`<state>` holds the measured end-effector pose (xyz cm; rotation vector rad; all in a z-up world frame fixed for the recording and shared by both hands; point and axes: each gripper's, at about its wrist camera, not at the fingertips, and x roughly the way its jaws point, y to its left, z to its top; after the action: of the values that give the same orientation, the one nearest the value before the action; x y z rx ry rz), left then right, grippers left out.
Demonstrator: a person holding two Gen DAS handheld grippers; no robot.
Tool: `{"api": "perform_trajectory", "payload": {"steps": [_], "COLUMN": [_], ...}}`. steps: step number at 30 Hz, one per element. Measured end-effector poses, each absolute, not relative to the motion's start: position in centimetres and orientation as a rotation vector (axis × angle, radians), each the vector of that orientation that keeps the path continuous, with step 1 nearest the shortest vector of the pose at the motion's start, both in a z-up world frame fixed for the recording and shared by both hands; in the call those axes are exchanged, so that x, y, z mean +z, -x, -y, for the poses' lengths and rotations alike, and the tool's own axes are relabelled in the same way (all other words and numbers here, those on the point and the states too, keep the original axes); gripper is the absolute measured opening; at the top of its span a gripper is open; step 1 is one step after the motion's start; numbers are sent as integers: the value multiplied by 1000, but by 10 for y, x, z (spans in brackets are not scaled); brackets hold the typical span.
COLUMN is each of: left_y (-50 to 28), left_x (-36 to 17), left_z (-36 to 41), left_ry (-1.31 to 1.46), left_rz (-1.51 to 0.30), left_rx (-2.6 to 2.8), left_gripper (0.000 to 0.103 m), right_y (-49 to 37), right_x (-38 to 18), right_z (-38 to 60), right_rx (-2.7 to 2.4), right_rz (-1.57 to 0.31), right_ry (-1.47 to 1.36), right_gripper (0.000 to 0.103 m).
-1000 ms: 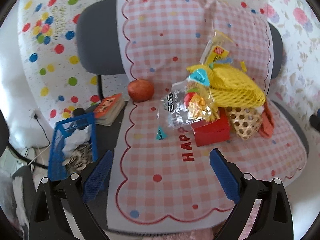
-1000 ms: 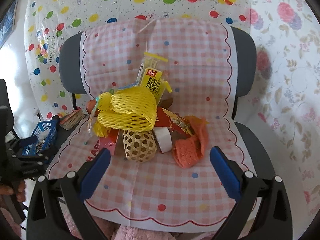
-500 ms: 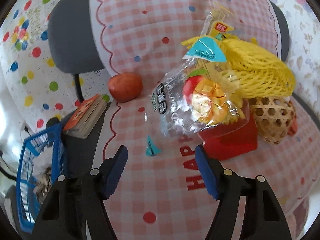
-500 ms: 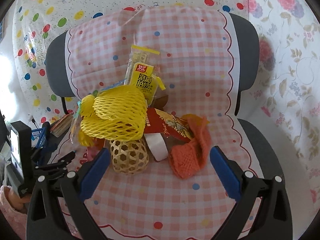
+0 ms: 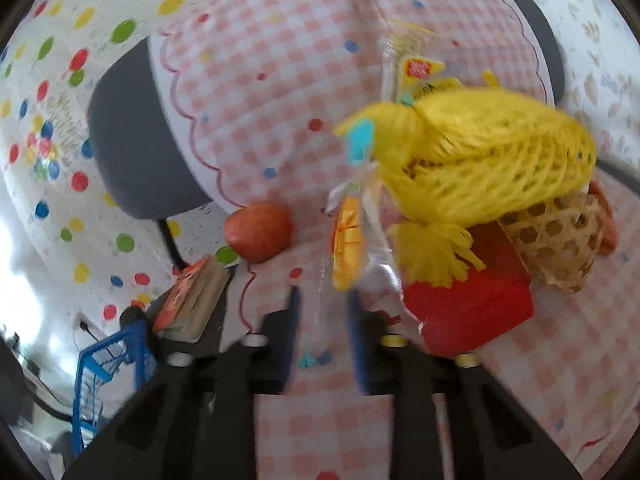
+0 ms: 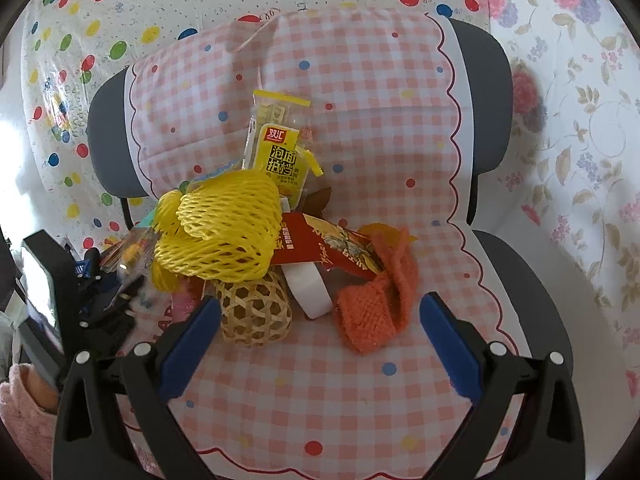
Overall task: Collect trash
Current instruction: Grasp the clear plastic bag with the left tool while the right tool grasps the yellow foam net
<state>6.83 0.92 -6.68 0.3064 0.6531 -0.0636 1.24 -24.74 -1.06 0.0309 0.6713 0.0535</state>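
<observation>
Two risks stand out while the left gripper (image 5: pixel 322 322) is closing its blue pads on the lower edge of the crinkly clear plastic wrapper with the yellow-and-orange fruit print (image 5: pixel 352 248), which lies at the left edge of the trash pile on the pink checked chair cover (image 5: pixel 520 400). First, the hold looks thin: only a fold of slippery film sits between the jaws, so it could slide out on lifting. Second, the wrapper's upper part is tucked under the yellow foam fruit net (image 5: pixel 488 156), which rests on the red cardboard box (image 5: pixel 472 312) and the woven bamboo basket (image 5: pixel 556 240); pulling could drag the net off and scatter the heap toward the red apple (image 5: pixel 258 232). The right gripper (image 6: pixel 320 336) hangs wide open and empty before the crumpled orange net (image 6: pixel 376 304), so it steadies nothing.
</observation>
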Motion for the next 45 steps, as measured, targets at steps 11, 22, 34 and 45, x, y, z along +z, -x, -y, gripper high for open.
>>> {"api": "perform_trajectory", "payload": {"steps": [11,22,34,45], "left_y": [-18,-19,-42,-51], "left_x": [0,5,-16,-1], "left_z": [-60,-73,-76,-76], "left_ry": [-25,63,112,117], "left_rz": [-651,-670,-711,-692], "left_rx": [-146,-152,-160,-135], "left_gripper": [2,2,2,2], "right_y": [-8,-48,-82,-118], "right_x": [-5,-18,-49,-3], "right_z": [218,153,108,140], "right_rx": [125,283,282,260], "right_rz": [-632,-636,-578,-568], "right_ry": [70,366,720,386], "right_gripper": [97,81,94,11]}}
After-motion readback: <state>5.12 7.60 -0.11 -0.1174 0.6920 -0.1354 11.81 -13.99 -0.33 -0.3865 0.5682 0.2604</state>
